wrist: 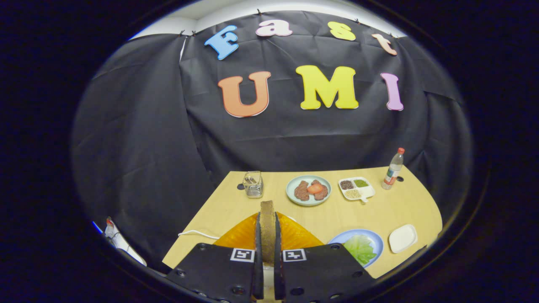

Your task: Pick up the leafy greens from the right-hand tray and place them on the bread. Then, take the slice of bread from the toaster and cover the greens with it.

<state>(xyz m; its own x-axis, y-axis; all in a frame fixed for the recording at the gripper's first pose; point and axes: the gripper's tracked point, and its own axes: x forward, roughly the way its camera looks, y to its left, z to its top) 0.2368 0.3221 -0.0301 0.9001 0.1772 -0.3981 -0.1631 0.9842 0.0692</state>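
Note:
My gripper is shut on a brown slice of bread, held upright and edge-on between both fingers, its top poking out past the fingertips. Right under the fingers and the slice sits an orange-yellow toaster, mostly hidden by the gripper body. To the right of the fingers a blue plate carries the leafy greens; whether bread lies under them cannot be made out.
Beyond the fingers stand a wire-and-glass holder, a pale green plate with meat and tomato, a white seasoning tray and a bottle. A small white dish lies right of the blue plate. A white cable trails left.

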